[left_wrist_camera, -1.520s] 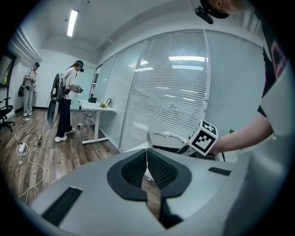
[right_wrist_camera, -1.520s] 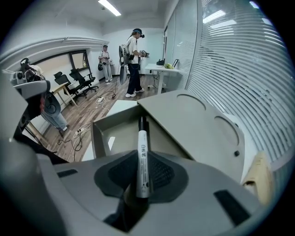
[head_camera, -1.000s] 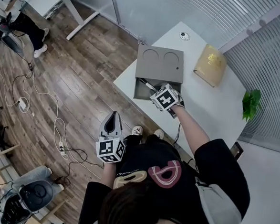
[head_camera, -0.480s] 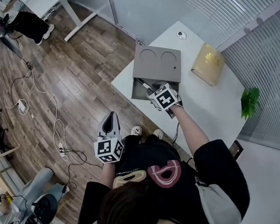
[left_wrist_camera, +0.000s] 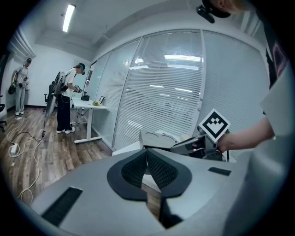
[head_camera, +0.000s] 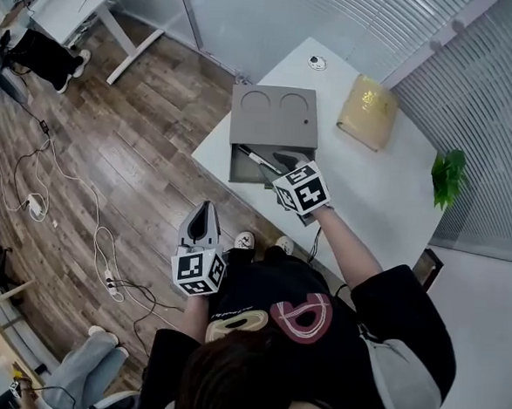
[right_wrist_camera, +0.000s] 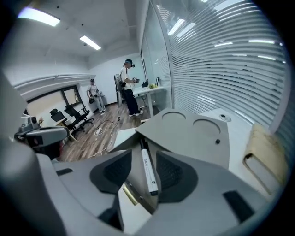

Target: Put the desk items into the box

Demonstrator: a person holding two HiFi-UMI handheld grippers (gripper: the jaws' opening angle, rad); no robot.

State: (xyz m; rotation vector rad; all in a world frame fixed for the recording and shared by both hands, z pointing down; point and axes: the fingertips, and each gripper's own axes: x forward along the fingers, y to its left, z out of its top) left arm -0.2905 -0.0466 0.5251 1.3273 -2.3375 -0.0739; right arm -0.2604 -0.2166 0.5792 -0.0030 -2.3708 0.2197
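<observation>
A grey box stands on the white desk, its flat lid showing two round recesses. In its open compartment lies a white marker with black ends. My right gripper hovers just above that compartment. Its jaws have just been opening and now stand open, with the marker lying free below the gap and the pads off it. My left gripper hangs shut and empty over the wooden floor, left of the desk.
A tan book lies on the desk right of the box, and a small round disc sits at the far corner. A potted plant stands past the desk's right edge. Cables trail across the floor; people stand in the far room.
The right gripper has lifted out of the box compartment toward me and its jaws have spread. The marker it was holding now lies loose in the box. The left gripper stayed put.
</observation>
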